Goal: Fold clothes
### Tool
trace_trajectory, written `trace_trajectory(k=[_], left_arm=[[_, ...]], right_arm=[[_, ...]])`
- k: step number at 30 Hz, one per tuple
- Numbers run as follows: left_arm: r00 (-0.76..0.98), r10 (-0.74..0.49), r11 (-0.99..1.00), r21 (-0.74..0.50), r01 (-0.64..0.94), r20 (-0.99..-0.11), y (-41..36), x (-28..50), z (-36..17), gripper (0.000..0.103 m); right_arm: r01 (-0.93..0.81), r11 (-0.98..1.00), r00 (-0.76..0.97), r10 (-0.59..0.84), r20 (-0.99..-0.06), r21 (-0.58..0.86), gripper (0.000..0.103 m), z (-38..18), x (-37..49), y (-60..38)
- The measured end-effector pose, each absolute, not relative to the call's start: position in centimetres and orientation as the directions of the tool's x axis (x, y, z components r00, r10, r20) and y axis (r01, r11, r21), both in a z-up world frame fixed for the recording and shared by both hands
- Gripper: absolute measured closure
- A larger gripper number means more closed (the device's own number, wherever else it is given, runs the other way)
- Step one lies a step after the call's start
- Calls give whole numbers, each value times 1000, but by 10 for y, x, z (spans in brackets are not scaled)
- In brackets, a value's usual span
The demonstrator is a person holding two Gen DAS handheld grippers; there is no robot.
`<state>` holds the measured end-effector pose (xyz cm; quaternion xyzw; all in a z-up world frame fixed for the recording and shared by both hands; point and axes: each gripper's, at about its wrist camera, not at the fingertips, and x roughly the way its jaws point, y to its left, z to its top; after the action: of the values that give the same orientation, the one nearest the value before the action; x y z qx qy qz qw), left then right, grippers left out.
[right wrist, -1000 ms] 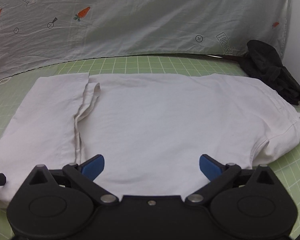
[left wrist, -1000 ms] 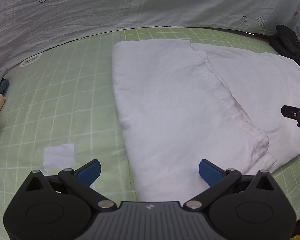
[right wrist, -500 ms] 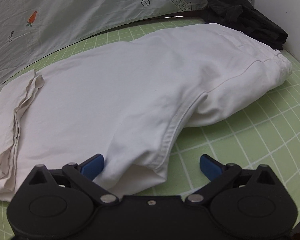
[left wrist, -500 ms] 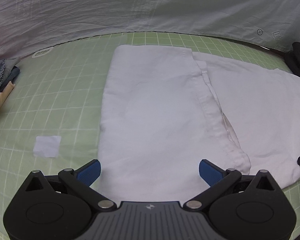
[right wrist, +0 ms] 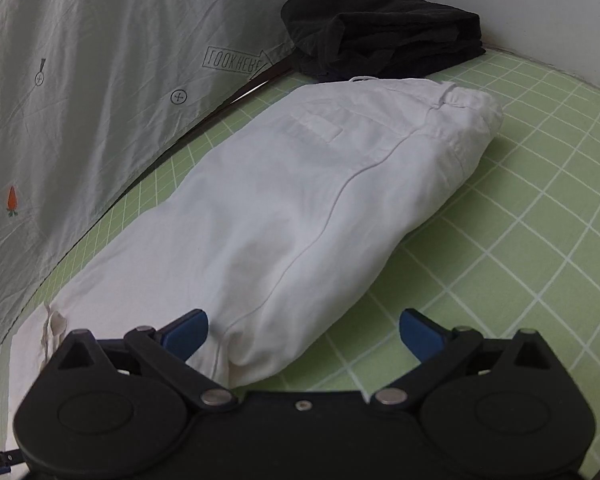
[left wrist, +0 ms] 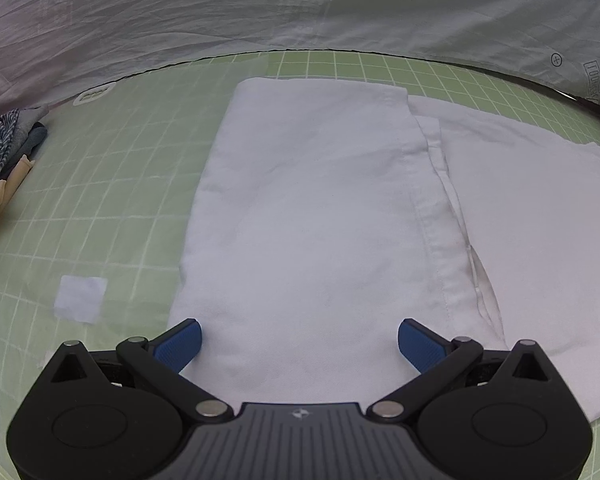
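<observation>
White cotton trousers (left wrist: pixel 320 216) lie folded on a green gridded mat (left wrist: pixel 112 184) that covers the counter. In the left wrist view, the hem end of the folded legs sits on top, its stitched edge running from the far side toward the camera, with the lower layer of the garment spreading out to the right. The left hand-held gripper (left wrist: pixel 299 340) is low over the near edge of the trousers with its jaws spread wide; both blue fingertips (left wrist: pixel 178 342) are over white cloth and pinch nothing. Whether they touch the fabric cannot be told.

In the right wrist view, the trousers (right wrist: pixel 300 208) stretch away from the camera, the waistband and a rear pocket at the far end. The right hand-held gripper (right wrist: pixel 303 334) is also spread wide and holds nothing: 1 fingertip is over the near fold of the cloth, the other over bare mat (right wrist: pixel 520 248).

Other items: a dark folded garment (right wrist: pixel 384 36) at the far end of the mat, just beyond the waistband; a pale printed sheet (right wrist: pixel 100 80) with carrot motifs hanging behind the counter; a small white patch (left wrist: pixel 80 298) on the mat left of the trousers; a pile of checked and grey clothing (left wrist: pixel 4 140) at the left edge.
</observation>
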<state>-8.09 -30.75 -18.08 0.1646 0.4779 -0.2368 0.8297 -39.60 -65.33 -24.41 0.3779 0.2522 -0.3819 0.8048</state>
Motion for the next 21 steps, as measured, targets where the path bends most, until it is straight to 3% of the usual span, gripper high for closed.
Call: trace_trajectory(k=[5,19,21], left_arm=[[439,-179,852,84,516,-880,-317,-77,-194,0],[386,-121,878,83,472,-914,-328,-62,-200,0],[383,-119,879,82,470,-916,-329,-62,-200,0]], right_arm=[[829,281,558,-480,-677,484,0,-248,-413,-709],[842,167,505,-576,-643,512,0,-258,-394,-793],[845,152,496,-578,-648,512,16,-257,-395,-796]])
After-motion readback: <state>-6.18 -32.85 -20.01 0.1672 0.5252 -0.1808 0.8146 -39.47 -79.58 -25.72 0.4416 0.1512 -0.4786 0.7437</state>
